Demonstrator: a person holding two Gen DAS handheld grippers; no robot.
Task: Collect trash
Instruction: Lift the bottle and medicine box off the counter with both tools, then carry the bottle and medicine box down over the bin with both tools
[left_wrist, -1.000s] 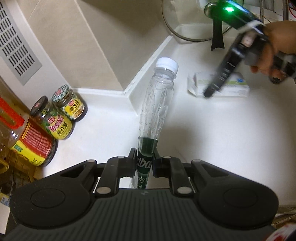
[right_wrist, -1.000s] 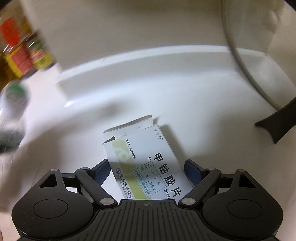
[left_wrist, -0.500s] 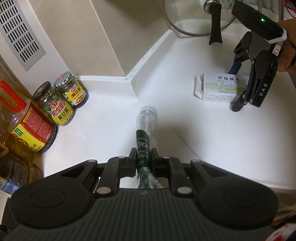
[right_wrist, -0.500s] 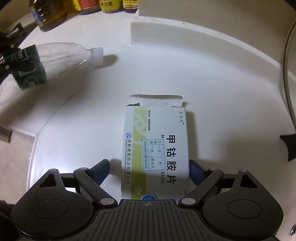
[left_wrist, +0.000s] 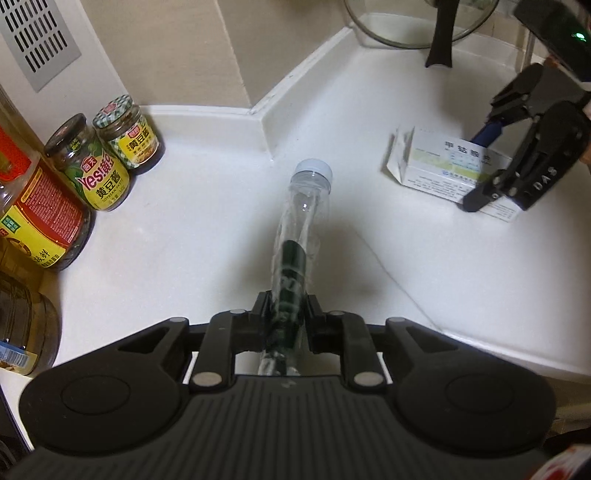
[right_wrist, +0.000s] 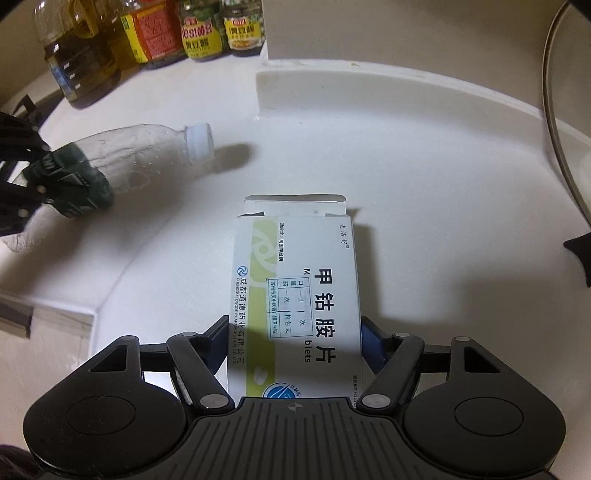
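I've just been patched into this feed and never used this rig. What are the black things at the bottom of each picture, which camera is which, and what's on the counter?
Nobody's using a robot arm here: a person carries a hand-held two-fingered tool in each hand, each with a camera looking along its fingers. The black shape at the bottom of each picture is that tool's own body.

The left camera shows the left tool clamped on a clear crushed plastic bottle with a dark green label and white cap, though its jaws are easing open slightly.

The right camera shows the right tool closing around a white and green cardboard medicine box lying on the white countertop; whether the pads already press on it I can't tell.

Sauce jars with yellow labels and oil bottles stand in the corner.
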